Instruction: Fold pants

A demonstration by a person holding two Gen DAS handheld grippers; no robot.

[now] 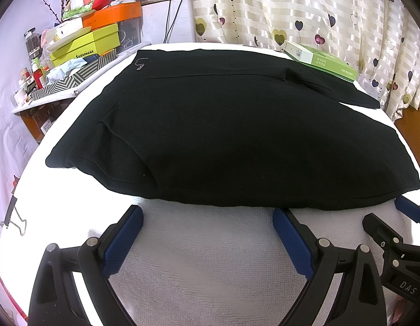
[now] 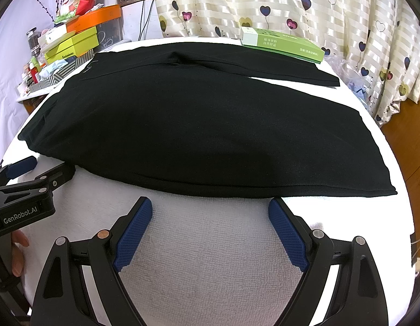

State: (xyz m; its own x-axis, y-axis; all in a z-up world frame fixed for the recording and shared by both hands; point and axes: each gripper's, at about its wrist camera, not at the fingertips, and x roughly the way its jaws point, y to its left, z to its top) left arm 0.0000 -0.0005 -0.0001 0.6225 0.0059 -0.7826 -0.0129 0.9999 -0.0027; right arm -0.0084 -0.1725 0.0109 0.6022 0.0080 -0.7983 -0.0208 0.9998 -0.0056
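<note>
Black pants lie spread flat on a white towel-covered table, waist to the left and two legs reaching right; they also show in the right wrist view. My left gripper is open and empty, its blue-padded fingers just short of the pants' near edge. My right gripper is open and empty at the same edge, further right. The right gripper shows at the right edge of the left view, the left gripper at the left of the right view.
A green box lies at the table's far edge against a heart-patterned curtain. Stacked yellow and orange boxes and small bottles crowd a side table at the left. Binder clips grip the towel's edges.
</note>
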